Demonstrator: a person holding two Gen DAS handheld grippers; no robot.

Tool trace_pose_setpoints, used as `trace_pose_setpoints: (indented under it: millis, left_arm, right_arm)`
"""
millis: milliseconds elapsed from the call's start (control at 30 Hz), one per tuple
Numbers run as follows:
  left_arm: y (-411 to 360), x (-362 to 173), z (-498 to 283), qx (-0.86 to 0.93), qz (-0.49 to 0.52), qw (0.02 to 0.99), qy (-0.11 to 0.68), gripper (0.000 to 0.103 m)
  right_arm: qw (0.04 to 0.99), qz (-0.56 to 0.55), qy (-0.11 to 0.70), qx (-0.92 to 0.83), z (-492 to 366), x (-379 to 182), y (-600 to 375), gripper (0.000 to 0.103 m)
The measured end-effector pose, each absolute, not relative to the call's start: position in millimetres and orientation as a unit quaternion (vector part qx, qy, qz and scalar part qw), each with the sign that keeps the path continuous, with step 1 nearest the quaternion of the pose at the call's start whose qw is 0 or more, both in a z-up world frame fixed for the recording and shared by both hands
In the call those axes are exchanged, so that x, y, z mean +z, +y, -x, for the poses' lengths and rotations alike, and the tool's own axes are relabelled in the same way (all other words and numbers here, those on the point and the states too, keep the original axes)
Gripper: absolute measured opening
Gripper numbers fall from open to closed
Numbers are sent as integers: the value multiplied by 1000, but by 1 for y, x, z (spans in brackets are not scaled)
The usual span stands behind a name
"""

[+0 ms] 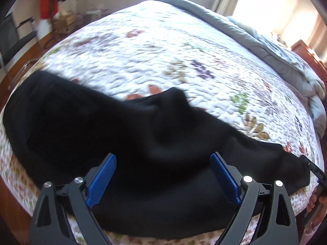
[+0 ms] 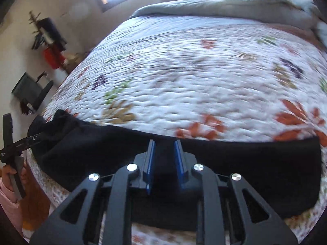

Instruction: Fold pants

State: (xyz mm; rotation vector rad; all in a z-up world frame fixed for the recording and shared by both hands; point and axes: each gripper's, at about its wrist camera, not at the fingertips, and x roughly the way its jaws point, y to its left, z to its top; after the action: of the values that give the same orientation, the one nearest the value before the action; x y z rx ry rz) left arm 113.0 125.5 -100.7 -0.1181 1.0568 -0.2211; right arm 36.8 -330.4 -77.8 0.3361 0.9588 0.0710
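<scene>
Black pants (image 1: 102, 134) lie along the near edge of a bed with a white floral quilt (image 1: 163, 57). My left gripper (image 1: 163, 159) is open, its blue pads wide apart just above the middle of the pants, holding nothing. In the right wrist view my right gripper (image 2: 164, 145) is shut on a fold of the black pants (image 2: 255, 163) near their far edge, cloth pinched between the blue pads. The left gripper (image 2: 30, 138) shows at the left edge of that view, over the other end of the pants.
A grey duvet (image 1: 276, 57) is bunched along the far side of the bed. A black chair (image 1: 14, 40) and a red object (image 1: 48, 5) stand on the wooden floor to the left. A bright window is behind the bed.
</scene>
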Motion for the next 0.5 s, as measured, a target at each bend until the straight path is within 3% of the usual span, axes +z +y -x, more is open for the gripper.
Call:
trace_pose_setpoints:
  millis: [300,500]
  left_arm:
    - [94,-107,-179,-189,-105,821,528,93]
    - [80,-131,-214,-231,-143,775,570,93]
  right_arm:
    - [870,-204,447,-47,14,-90,-406,28]
    - [863,-228,448,-56,20,-104,-420,28]
